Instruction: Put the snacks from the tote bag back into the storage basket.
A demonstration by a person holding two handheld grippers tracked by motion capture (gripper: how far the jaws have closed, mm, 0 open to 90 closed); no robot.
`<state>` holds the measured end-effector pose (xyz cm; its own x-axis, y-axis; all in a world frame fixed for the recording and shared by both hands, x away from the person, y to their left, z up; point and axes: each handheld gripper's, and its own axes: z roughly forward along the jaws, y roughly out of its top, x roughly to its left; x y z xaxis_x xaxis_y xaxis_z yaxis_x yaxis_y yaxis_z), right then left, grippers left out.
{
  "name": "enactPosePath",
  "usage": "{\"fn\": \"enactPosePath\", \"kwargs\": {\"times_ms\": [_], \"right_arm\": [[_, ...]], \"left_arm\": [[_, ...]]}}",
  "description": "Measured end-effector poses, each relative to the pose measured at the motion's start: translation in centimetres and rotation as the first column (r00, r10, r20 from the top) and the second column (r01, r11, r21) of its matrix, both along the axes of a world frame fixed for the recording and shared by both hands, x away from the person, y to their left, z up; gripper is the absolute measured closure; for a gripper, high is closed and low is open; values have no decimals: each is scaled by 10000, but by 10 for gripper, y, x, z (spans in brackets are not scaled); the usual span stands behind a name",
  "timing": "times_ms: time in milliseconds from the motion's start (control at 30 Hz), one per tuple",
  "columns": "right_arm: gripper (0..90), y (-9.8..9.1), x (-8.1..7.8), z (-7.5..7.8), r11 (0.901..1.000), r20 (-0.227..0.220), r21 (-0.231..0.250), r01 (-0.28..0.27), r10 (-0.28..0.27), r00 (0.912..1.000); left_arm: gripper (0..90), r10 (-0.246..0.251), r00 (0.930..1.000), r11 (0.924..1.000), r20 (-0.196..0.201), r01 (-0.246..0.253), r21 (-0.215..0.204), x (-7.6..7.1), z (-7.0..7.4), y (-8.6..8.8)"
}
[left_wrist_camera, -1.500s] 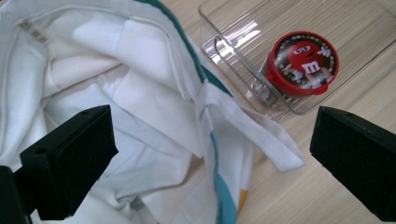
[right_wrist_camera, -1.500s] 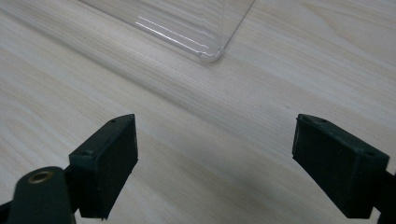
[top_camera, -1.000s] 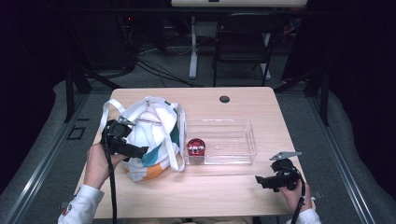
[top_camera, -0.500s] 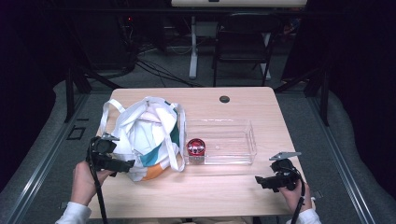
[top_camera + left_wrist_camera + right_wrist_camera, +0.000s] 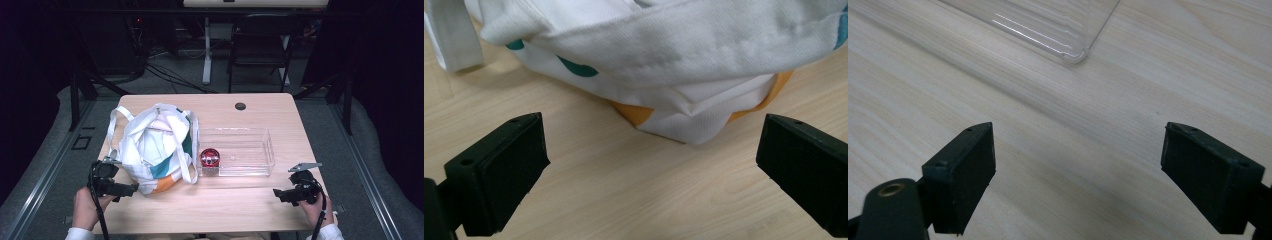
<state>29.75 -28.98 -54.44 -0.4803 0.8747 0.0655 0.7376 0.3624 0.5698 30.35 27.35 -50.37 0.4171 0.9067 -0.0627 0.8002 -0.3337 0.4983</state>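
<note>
A white cloth bag [image 5: 156,146] with teal and orange patches and long white handles slumps on the left of the wooden table [image 5: 240,205]. In the left gripper view its bottom corner [image 5: 684,117] lies just ahead of my open jaws. My left gripper [image 5: 131,189] rests at the bag's near left corner, open and holding nothing. A clear plastic tray [image 5: 240,150] sits mid-table with a red round object [image 5: 210,158] in its left end. My right gripper [image 5: 276,193] stands open near the front right edge, and the tray's corner [image 5: 1075,52] shows ahead of it.
A small dark round grommet [image 5: 240,106] sits near the table's far edge. A chair [image 5: 260,45] and cables stand on the floor beyond the table. Bare wood lies between the two grippers along the front edge.
My left gripper has drawn back from the bag's side toward the front left corner of the table. The bag now sits free. The right gripper has stayed put.
</note>
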Motion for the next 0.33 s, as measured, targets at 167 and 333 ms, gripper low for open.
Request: {"fn": "enactPosePath", "kwargs": {"times_ms": [167,333], "right_arm": [[141,0,0,0,10000,14,28,-24,24,10000],[141,0,0,-1,10000,34,78,-57,57,10000]], "left_arm": [[0,-47,10000,9999,-54,46,-125,-3,-5,2],[0,-23,10000,9996,14,23,-292,-3,-5,5]]}}
